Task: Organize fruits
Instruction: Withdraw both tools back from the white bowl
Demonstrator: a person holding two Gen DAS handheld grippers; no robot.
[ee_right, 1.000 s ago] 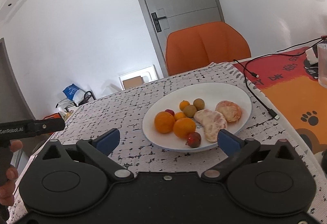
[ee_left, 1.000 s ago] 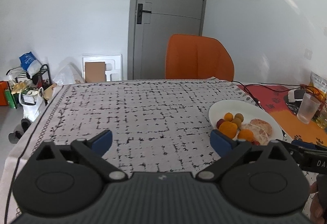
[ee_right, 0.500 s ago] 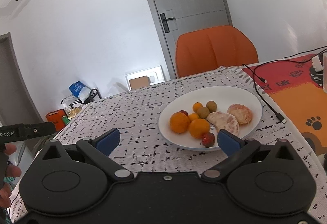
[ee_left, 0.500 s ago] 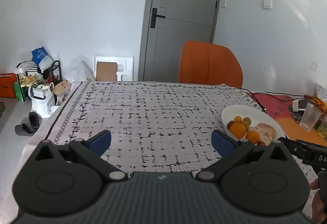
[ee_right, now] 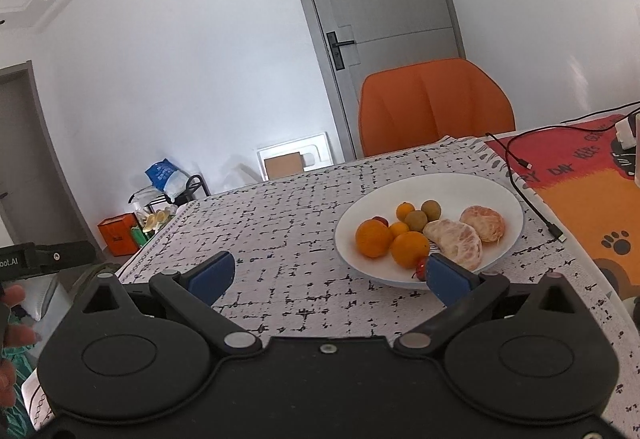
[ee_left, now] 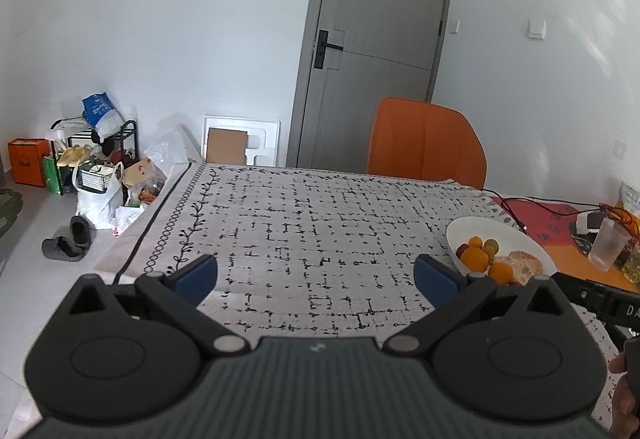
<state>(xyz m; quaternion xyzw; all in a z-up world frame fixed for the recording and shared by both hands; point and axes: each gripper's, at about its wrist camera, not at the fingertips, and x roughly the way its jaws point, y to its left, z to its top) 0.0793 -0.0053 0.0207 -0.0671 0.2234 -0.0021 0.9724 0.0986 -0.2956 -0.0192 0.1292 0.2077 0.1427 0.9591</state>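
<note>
- Both your grippers have drawn back and risen in the last second; the plate now sits farther off in each view.
- Your left gripper hangs wide open, holding nothing, over bare tablecloth; the plate lies ahead to its right.
- Your right gripper is spread just as wide and empty, its right fingertip overlapping the plate's near rim in view, apparently clear above it.
- All fruit, oranges and peeled segments included, already sits on the plate; what sorting remains is hard to judge.
</note>
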